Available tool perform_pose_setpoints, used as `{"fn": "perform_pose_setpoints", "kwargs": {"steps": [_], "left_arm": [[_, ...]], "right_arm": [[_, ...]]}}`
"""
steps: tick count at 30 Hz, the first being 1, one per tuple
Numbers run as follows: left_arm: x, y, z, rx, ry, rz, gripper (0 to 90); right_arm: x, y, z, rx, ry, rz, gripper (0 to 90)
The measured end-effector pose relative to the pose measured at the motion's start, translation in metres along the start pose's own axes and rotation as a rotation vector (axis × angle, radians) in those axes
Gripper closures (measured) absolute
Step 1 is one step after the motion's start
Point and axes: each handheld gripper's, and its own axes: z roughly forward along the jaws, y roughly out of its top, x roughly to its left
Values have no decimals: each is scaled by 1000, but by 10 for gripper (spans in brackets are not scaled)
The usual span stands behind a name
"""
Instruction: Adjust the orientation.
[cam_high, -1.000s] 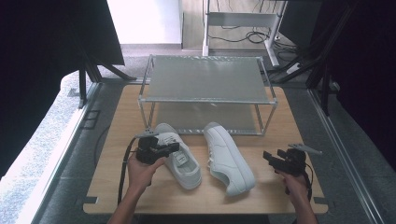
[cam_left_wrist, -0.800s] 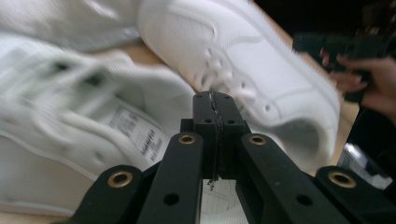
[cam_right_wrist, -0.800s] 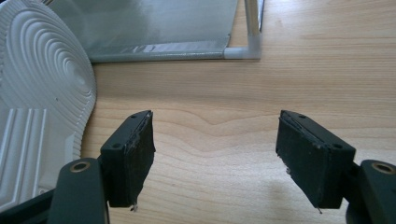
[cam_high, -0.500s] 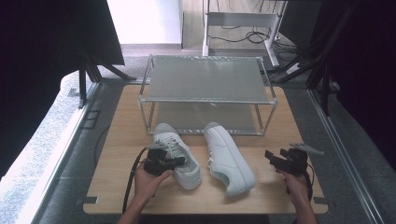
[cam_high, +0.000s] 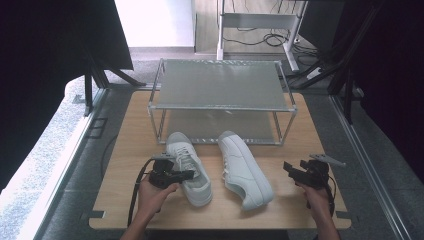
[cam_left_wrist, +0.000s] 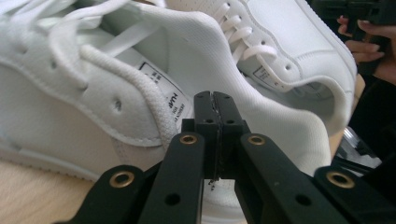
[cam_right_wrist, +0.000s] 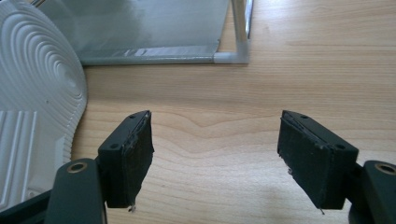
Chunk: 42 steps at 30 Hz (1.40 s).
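Fingers (cam_left_wrist: 205, 121) of the left gripper (cam_high: 190, 174) are clenched pad to pad with nothing visible between them, their tips just at the ankle opening of the left shoe (cam_high: 187, 150). The right gripper (cam_high: 287, 167) is released, jaws wide apart over bare worktop (cam_high: 125, 150) near its right edge.

Both shoes lie in the near half of the worktop in front of the rack (cam_high: 220, 85), toes toward it and heels toward the near edge. The right shoe (cam_high: 245, 172) is tipped onto its side.

I judge the left shoe light, with a stiff sole and a soft upper that gives under a pinch. Its smooth side could slip. The padded collar or the heel wall looks like the best hold, one jaw inside and one outside.

The high view gives the layout and both hands. The left gripper view adds the collar padding, the tongue label and eyelets of the left shoe (cam_left_wrist: 70, 107), with the right shoe (cam_left_wrist: 289, 51) behind it. The right gripper view (cam_right_wrist: 215, 149) shows that shoe's ribbed sole (cam_right_wrist: 32, 93) and a rack (cam_right_wrist: 154, 28) corner foot.
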Motion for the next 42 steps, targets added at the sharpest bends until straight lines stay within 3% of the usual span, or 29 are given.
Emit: {"fn": "perform_pose_setpoints", "kwargs": {"steps": [5, 9, 15, 23, 26, 29, 31, 33, 34, 35, 36, 38, 39, 42], "left_arm": [[9, -4, -12, 3, -2, -18, 898], [20, -8, -24, 16, -35, -36, 898], [38, -12, -44, 6, 12, -74, 897], [45, -13, -51, -2, 9, -99, 876], [41, -11, -53, -26, -33, -74, 829], [34, -7, -64, -81, -75, -54, 779], [31, -4, -71, -120, -101, -39, 615], [27, -3, -75, -160, -84, -25, 504], [24, -1, -77, -187, -56, -5, 464], [24, -1, -77, -187, -56, -5, 429], [20, -1, -78, -205, -31, 25, 407], [19, -1, -77, -210, -22, 38, 370], [16, -1, -76, -217, 6, 62, 356], [11, 0, -76, -235, 40, 78, 337]], "right_arm": [[-1, 0, 0, 0, -6, 10, 272], [-2, 0, 0, 3, -8, 12, 271], [-2, -1, 1, 10, -8, 10, 272], [-3, -1, 3, 12, -10, 12, 272], [-1, -1, 2, 8, -8, 8, 273], [-1, 0, 1, 0, -14, 4, 264], [0, 0, 0, -12, -19, -2, 260], [0, 1, -1, -20, -19, -1, 258], [1, 1, -2, -21, -22, -3, 259], [1, 1, -2, -21, -22, -3, 259], [2, 2, -2, -29, -20, -7, 271], [3, 2, -3, -29, -9, -12, 287], [4, 3, -3, -32, -6, -13, 297], [7, 3, -5, -40, 11, -36, 334]]}}
